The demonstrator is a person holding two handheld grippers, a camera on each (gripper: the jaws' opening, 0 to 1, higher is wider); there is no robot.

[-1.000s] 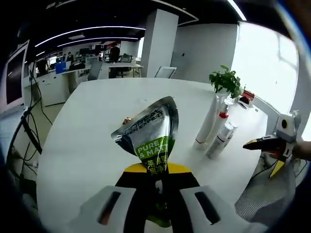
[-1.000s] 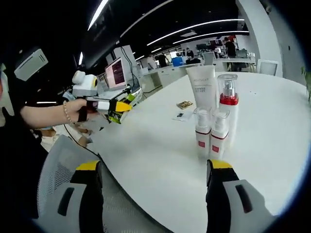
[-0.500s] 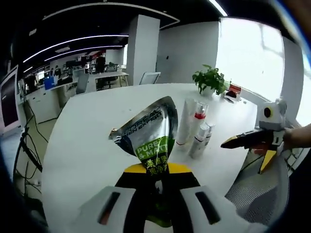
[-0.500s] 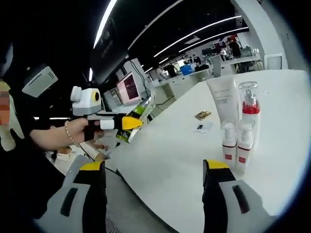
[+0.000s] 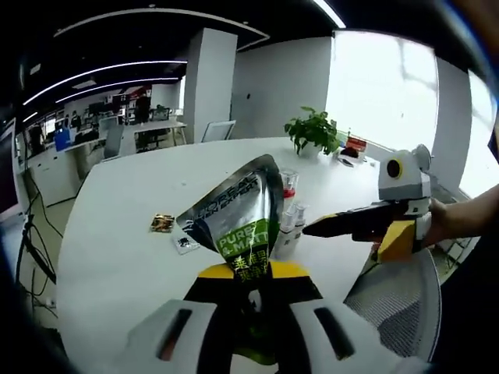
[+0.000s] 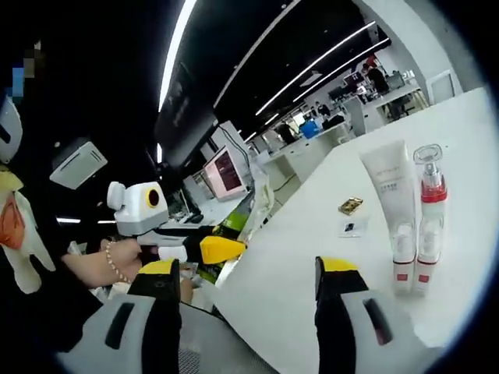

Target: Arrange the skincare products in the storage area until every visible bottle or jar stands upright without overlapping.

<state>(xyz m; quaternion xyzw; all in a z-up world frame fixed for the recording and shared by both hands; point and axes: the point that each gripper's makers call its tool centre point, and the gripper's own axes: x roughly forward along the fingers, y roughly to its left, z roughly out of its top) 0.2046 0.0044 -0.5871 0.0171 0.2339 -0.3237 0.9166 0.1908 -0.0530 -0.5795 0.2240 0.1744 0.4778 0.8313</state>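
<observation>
- Since a second ago the left gripper's camera has swung, so the bottles sit nearer the middle of the left gripper view instead of far right, and the right gripper now reaches in closer from the right edge.
- The left gripper (image 5: 251,292) is clamped on a silver sachet (image 5: 238,218) with a green label, which stands up from the jaws at the centre of the left gripper view.
- The same sachet (image 6: 251,210) shows at left centre of the right gripper view, pinched in the yellow-tipped left gripper (image 6: 222,249) held by a hand (image 6: 136,261) wearing a bead bracelet.
- The right gripper (image 6: 248,280) has its jaws spread wide with nothing between them.
- In the left gripper view the right gripper (image 5: 327,227) points left toward the bottles from the right side.
- On the white table (image 6: 312,265), at the right of the right gripper view, a white tube (image 6: 386,191) stands upright beside a red-collared pump bottle (image 6: 430,195); two small white bottles (image 6: 413,261) with red labels stand just in front.
- Two small flat packets (image 6: 349,214) lie on the table left of the tube.
- A potted plant (image 5: 313,131) stands at the far table edge in the upper middle of the left gripper view.
</observation>
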